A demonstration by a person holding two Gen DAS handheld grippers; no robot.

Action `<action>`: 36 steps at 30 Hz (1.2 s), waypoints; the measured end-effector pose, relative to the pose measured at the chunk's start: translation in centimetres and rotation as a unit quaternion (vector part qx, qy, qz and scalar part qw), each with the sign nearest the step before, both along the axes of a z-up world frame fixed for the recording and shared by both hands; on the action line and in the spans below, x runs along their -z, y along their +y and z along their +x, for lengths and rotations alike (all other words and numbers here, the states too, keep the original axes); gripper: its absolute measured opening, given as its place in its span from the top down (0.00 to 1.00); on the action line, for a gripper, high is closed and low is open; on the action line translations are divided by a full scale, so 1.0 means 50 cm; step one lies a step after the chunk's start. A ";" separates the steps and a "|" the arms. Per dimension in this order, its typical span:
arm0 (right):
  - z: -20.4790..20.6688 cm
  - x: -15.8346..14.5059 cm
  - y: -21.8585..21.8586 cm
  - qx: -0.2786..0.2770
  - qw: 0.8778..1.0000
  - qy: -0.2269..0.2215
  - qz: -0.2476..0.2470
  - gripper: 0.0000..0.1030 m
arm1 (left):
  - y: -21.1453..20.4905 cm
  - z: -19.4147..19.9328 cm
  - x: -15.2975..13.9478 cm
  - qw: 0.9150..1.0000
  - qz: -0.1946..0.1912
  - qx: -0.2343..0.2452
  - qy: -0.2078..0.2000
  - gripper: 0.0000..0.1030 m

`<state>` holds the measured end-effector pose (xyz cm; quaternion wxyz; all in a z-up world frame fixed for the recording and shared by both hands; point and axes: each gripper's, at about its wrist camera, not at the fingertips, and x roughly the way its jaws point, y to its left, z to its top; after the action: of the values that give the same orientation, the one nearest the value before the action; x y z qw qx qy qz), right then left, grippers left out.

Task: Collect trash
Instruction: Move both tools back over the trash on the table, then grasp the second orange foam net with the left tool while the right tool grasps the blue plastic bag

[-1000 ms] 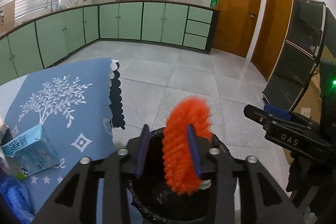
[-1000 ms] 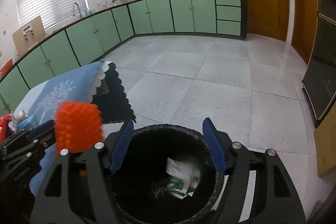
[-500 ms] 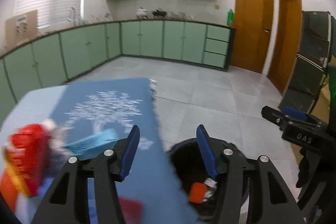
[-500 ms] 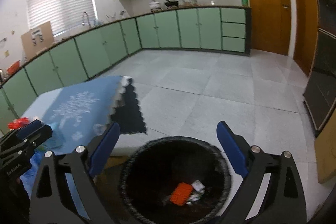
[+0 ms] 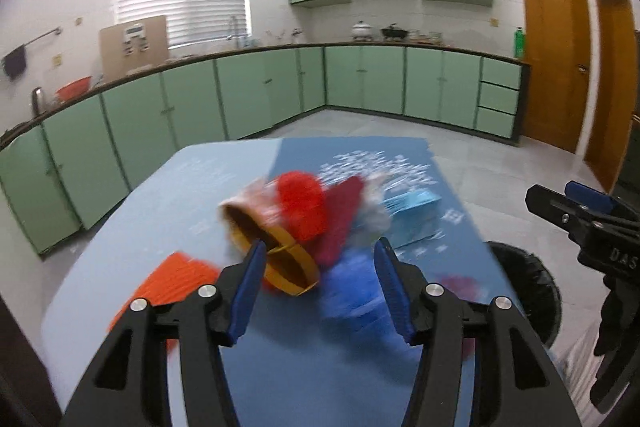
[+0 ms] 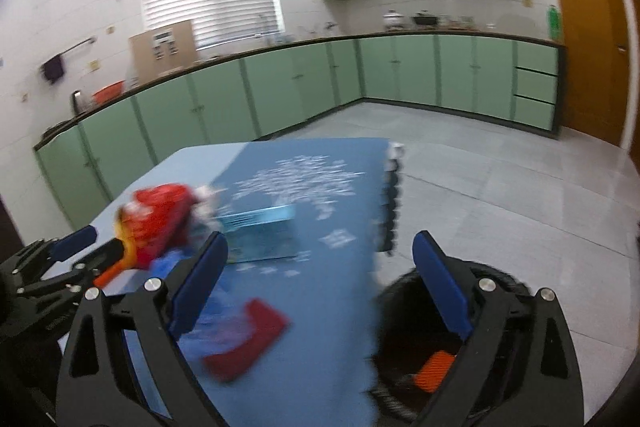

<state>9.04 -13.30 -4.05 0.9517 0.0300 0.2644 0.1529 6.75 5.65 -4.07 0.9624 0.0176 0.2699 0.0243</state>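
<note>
A kitchen with green cabinets [image 5: 248, 95] along the far walls and a grey tiled floor [image 6: 500, 187] surrounds a table [image 5: 132, 219] whose top carries a blue cloth [image 6: 320, 291] printed with a white tree. Just off the table's right edge stands a black trash bin [image 6: 404, 303] on the floor, and the right wrist view shows an orange scrap [image 6: 434, 369] lying inside it. The left gripper [image 5: 320, 279] hangs over the near part of the table with its jaws partly spread and nothing pressed between the blue pads; they have just been opening. The right gripper [image 6: 316, 283] sits to the right, straddling the table's edge and the bin, its jaws spread wide and empty after opening further. The trash left on the table is blurred by motion: a red snack bag [image 5: 304, 211] with a yellow and brown end lies in the middle, just beyond the left gripper's fingertips, with a crumpled blue wrapper [image 5: 352, 291] near it. A light blue carton [image 6: 260, 233] rests on its side farther right on the cloth, an orange ridged piece [image 5: 176, 279] lies at the near left, and a dark red curved strip [image 6: 248, 341] lies near the right gripper's left finger. What the smaller white scraps beside the bag are cannot be made out.
</note>
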 end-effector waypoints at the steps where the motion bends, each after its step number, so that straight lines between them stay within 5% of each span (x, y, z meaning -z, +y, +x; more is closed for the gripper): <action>1: -0.005 0.004 0.021 -0.012 1.000 0.001 0.001 0.12 | 0.014 -0.005 0.004 1.000 -0.001 -0.007 0.003 0.46; 7: -0.012 0.036 0.122 -0.064 0.998 0.017 -0.019 0.12 | 0.074 -0.021 0.029 0.999 0.001 -0.040 0.015 0.46; 21: 0.030 0.111 0.206 -0.090 0.992 0.065 -0.052 0.12 | 0.171 -0.020 0.086 0.995 0.004 -0.087 0.038 0.46; 30: 0.039 0.131 0.223 -0.130 0.985 0.093 -0.058 0.44 | 0.195 0.003 0.120 0.991 0.003 -0.112 0.070 0.34; 36: 0.033 0.129 0.225 -0.139 0.985 0.092 -0.054 0.52 | 0.204 0.017 0.128 0.989 0.010 -0.125 0.085 0.31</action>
<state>10.68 -2.05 -10.49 0.8933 -0.0447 0.3600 0.2654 7.61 15.84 -10.49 0.9253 -0.0047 0.3504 0.1452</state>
